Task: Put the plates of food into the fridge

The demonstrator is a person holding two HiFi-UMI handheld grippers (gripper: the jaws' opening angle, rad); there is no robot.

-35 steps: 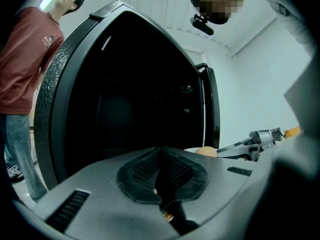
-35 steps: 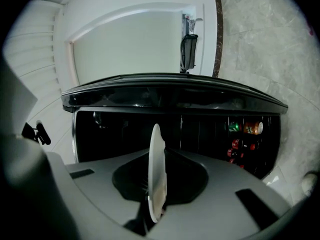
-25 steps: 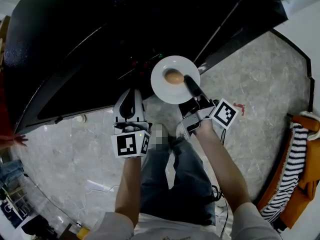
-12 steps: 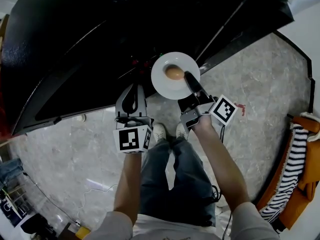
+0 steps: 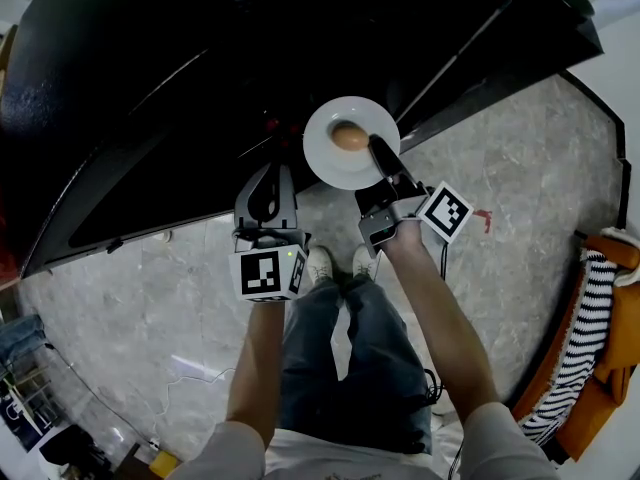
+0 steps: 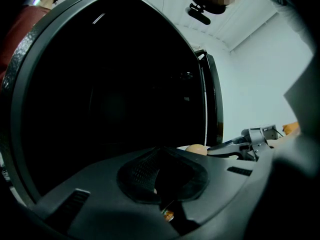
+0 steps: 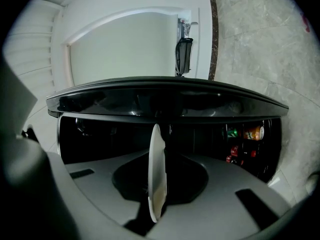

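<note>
A white plate [image 5: 350,140] carrying one round brown piece of food [image 5: 349,136] is held level in front of the big black fridge [image 5: 150,88]. My right gripper [image 5: 378,153] is shut on the plate's near right rim. In the right gripper view the plate [image 7: 156,174] shows edge-on between the jaws of that gripper [image 7: 156,209]. My left gripper [image 5: 268,183] hangs lower left of the plate, apart from it, shut on nothing. The left gripper view looks over its closed jaws [image 6: 160,184] at the dark fridge front [image 6: 110,94], with the food [image 6: 196,148] peeking at the right.
Drink cans [image 7: 245,133] stand inside the dark fridge at the right. The floor [image 5: 520,148] is grey marble, with the person's shoes [image 5: 320,263] just below the grippers. A striped cloth on an orange seat [image 5: 600,338] sits at the right edge; clutter [image 5: 30,408] lies lower left.
The right gripper has carried the plate a little further up towards the fridge. The left gripper has drifted slightly up and to the right, still shut.
</note>
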